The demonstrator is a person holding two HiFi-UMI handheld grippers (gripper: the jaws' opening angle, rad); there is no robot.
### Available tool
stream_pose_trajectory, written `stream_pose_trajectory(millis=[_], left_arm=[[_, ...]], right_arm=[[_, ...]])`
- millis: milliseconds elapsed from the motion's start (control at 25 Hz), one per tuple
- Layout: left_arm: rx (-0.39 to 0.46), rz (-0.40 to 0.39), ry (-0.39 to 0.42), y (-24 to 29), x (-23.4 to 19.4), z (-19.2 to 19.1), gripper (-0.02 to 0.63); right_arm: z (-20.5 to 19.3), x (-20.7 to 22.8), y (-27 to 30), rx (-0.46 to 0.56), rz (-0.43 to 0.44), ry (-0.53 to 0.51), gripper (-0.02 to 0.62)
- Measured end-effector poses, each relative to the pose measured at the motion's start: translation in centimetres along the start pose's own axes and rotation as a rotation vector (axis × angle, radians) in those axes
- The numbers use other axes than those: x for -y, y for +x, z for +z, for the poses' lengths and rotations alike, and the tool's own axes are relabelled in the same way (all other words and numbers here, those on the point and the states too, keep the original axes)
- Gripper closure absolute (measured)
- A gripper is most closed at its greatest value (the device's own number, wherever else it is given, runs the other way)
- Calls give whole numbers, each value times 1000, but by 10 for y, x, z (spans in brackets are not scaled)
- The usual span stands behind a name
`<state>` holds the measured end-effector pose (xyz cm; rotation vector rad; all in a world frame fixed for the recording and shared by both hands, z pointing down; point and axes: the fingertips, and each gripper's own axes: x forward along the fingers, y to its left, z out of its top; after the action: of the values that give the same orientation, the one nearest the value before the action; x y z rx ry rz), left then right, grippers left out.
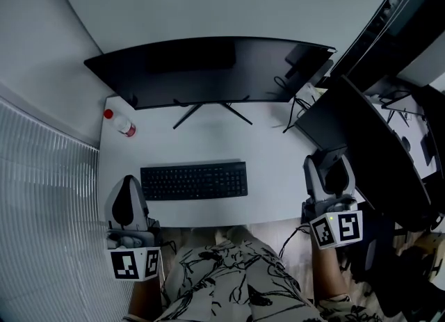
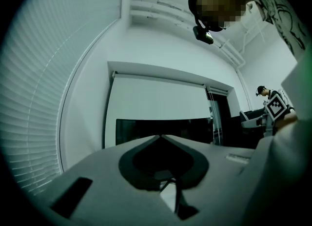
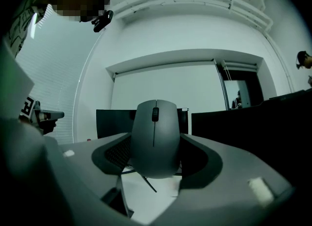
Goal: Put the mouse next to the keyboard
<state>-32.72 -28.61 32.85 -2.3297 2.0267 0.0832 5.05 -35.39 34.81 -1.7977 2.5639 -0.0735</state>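
DESK, FRONT RIGHT CORNER: My right gripper [image 1: 328, 174] is clamped on the flanks of the grey wireless mouse [image 3: 154, 139], holding it well to the right of the black keyboard [image 1: 194, 180] near the desk's [image 1: 208, 140] front edge. My left gripper [image 1: 129, 183], jaws together and empty, hovers at the front left corner. The mouse looks light, rigid and smooth-shelled. Its sides seem the surest hold, clear of the scroll wheel [image 3: 155, 114].
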Motion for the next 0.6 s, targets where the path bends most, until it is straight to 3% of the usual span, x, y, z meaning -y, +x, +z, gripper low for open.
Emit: stream_pose_trajectory(millis=[200, 600], left_arm=[[-31, -11, -5, 5, -3, -12, 606], [-101, -55, 2, 10, 6, -35, 604]], right_arm=[[-42, -5, 14, -97, -1, 2, 293], [-190, -15, 24, -389, -11, 8, 293]])
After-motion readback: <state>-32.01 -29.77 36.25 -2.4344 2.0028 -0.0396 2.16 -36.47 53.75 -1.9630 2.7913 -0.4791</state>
